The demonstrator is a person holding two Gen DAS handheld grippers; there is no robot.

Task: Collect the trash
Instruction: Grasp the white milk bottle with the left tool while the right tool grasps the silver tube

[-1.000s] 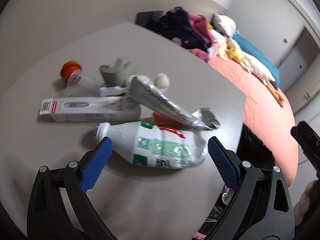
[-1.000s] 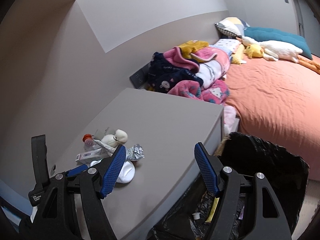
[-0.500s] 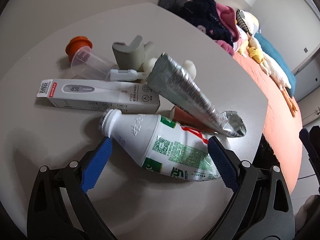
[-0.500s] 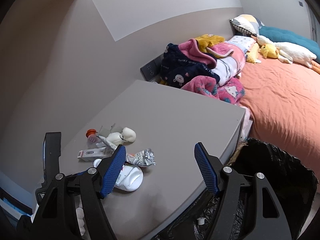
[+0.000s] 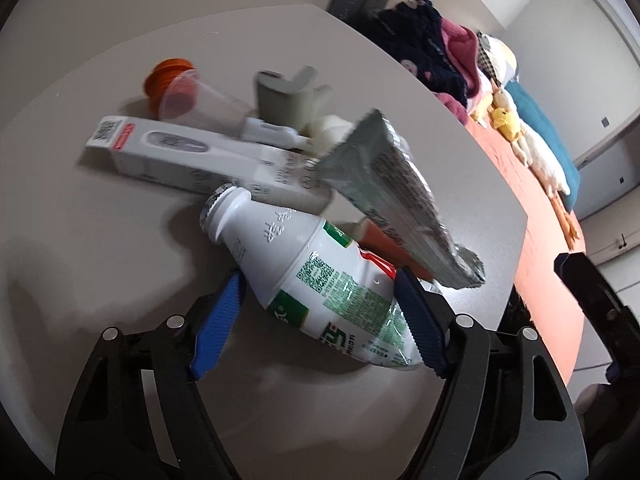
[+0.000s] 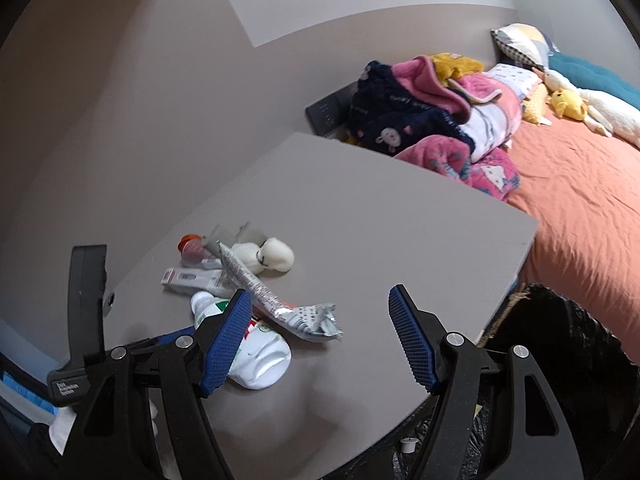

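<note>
One white bottle [image 5: 320,280] lies on its side on the grey table [image 5: 100,240], and everything else is placed here against it. The left gripper [image 5: 320,312] straddles the bottle's labelled body; its jaws have just been closing, and the blue pads now sit against or very nearly against the bottle's two sides, though blur makes it hard to say whether they press. Just beyond the bottle's neck lies one long white box [image 5: 208,160]. One crumpled foil wrapper [image 5: 392,200] slants across the box's end and over the bottle's far shoulder, with one orange-red tube [image 5: 384,244] tucked under it, touching the bottle. Farther past the box are one clear cup [image 5: 192,100] with an orange lid [image 5: 168,76], one grey plastic piece [image 5: 284,92] and one white wad [image 6: 272,256].

The right gripper [image 6: 320,340] hangs over the table on the bottle's base side, jaws apart with nothing between them. From that view, the table beyond and to the right of the bottle is bare up to its edge. Past that edge, one black trash bag [image 6: 560,360] stands open beside the orange bed [image 6: 580,200], which carries a heap of clothes [image 6: 432,120].
</note>
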